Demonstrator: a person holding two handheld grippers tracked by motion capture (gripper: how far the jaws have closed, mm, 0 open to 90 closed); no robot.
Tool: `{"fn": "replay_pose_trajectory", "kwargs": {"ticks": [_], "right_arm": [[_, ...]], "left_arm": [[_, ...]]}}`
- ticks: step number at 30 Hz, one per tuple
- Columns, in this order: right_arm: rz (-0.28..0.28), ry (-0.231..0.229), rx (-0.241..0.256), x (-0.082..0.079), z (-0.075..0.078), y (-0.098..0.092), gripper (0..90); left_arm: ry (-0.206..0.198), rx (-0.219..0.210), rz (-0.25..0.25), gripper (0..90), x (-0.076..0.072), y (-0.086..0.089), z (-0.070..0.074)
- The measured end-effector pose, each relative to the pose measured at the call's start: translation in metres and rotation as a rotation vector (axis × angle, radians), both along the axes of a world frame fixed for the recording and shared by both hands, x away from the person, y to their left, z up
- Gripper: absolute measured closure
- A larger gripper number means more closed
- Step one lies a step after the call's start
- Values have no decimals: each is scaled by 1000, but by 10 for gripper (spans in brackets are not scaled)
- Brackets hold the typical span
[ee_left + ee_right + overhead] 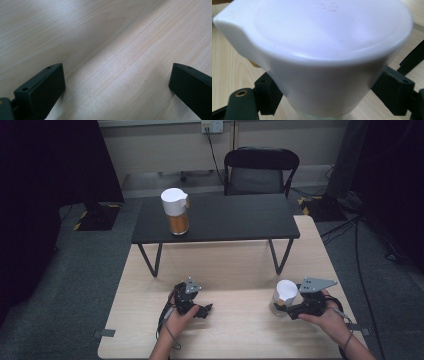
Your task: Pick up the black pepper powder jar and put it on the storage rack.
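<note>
A jar with a white spouted lid (286, 292) stands on the light wooden table (235, 270) at the front right. My right gripper (286, 310) is shut on it low down. In the right gripper view the white-lidded jar (319, 50) sits between the jaws of my right gripper (329, 87), and both pads (265, 93) press its sides below the lid. My left gripper (204, 310) rests at the front left of the table. Its jaws stand wide apart, and my left gripper (116, 87) has only bare wood (112, 50) between them. A second jar (175, 211), white-lidded with orange contents, stands upright on the black raised shelf (235, 220).
The black shelf stands on slanted metal legs (150, 260) across the back of the table. Behind it is a black chair (260, 170). Cables (360, 245) run over the grey floor at the right. Dark curtains hang on both sides.
</note>
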State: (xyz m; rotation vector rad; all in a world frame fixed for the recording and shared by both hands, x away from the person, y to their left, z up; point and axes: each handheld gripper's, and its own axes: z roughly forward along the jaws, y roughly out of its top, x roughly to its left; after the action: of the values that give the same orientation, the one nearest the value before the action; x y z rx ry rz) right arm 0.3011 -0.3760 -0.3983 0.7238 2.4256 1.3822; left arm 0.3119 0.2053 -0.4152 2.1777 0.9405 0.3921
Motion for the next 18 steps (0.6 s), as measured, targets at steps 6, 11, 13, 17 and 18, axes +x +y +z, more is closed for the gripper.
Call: {"fn": "replay_pose_trajectory", "kwargs": {"ticks": [6,11,13,17,18], "right_arm": [[17,-13,-1,1,-1,1,239],[29,-29,-4,0,-2,2,289],[33,-33,-2,0,-2,2,301],[34,-38,-3,0,-3,2,304],[34,-39,-4,-1,-2,2,304]], "left_arm": [[0,0,0,0,0,0,0],[0,0,0,0,0,0,0],[0,0,0,0,0,0,0],[0,0,0,0,0,0,0],[0,0,0,0,0,0,0]]}}
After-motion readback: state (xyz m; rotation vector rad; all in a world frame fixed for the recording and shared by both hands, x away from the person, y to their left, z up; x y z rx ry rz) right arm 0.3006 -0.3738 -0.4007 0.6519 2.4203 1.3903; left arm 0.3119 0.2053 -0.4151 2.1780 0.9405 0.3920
